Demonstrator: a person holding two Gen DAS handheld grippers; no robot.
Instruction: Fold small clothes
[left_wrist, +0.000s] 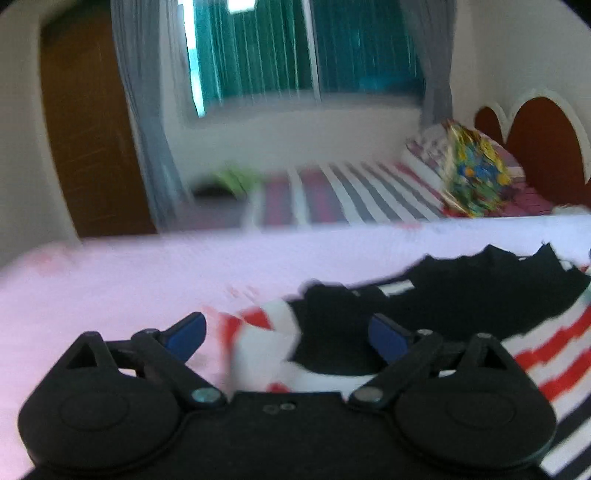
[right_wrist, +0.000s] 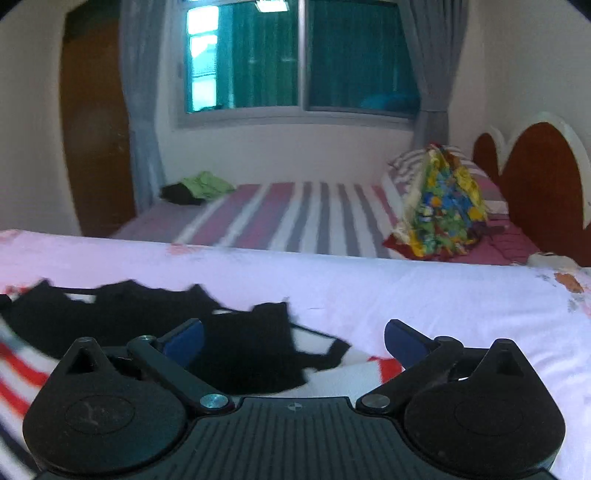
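- A bedroom: pale pink bedsheet (right_wrist: 406, 295) under us, striped bed (right_wrist: 295, 218) beyond.
- Our left gripper (left_wrist: 286, 332) and right gripper (right_wrist: 293, 338) hover spread, empty.
- One striped garment (left_wrist: 546, 354) lies rumpled ahead between both, its black collar section (right_wrist: 240, 350) uppermost; folding looks barely begun.
- Two grippers, one garment.

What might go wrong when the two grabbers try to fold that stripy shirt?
Both sets of jaws stand open over the crumpled shirt, so each could pinch several layers at once and fold it lopsided. The left gripper view is blurry, hinting at fast motion that might miss the sleeve edge. A pinch could also snag the pink sheet underneath.
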